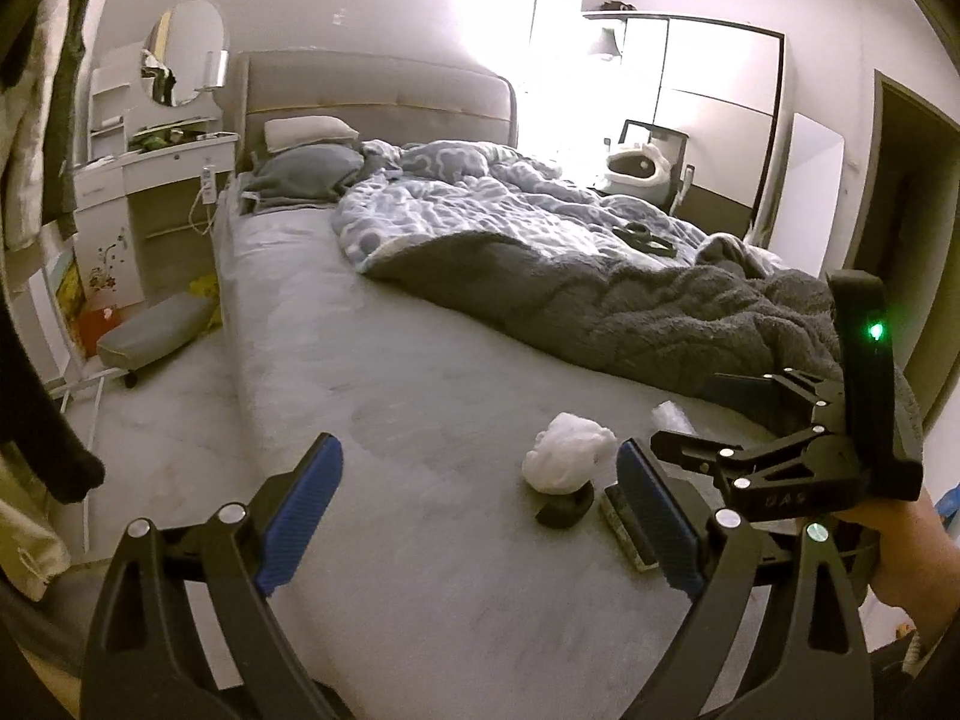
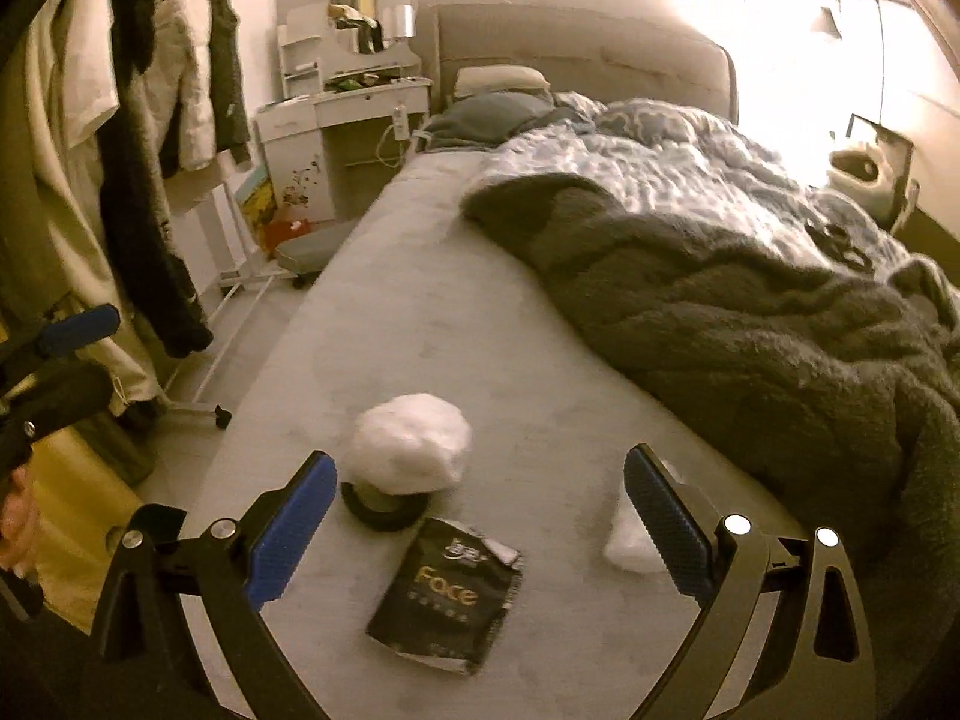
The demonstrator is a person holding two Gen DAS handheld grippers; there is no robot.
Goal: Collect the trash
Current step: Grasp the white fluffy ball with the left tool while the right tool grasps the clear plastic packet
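Note:
Trash lies on the grey bed sheet [image 2: 420,360] near the foot. A crumpled white tissue ball [image 2: 411,444] rests against a black tape roll [image 2: 384,510]. A black "Face" sachet [image 2: 447,603] lies in front of them. A small clear plastic scrap [image 2: 627,540] lies to the right. My right gripper [image 2: 480,540] is open and empty, just above the sachet. My left gripper [image 1: 480,522] is open and empty, left of the tissue ball [image 1: 567,459], tape roll [image 1: 564,510] and sachet [image 1: 624,525]. The right gripper also shows in the left wrist view [image 1: 690,420].
A rumpled blue and grey duvet [image 2: 750,276] covers the bed's right half. A clothes rack with hanging coats [image 2: 138,150] stands left of the bed. A white dressing table [image 1: 156,180] and a grey stool [image 1: 156,330] are further back. A wardrobe [image 1: 708,102] stands at the far right.

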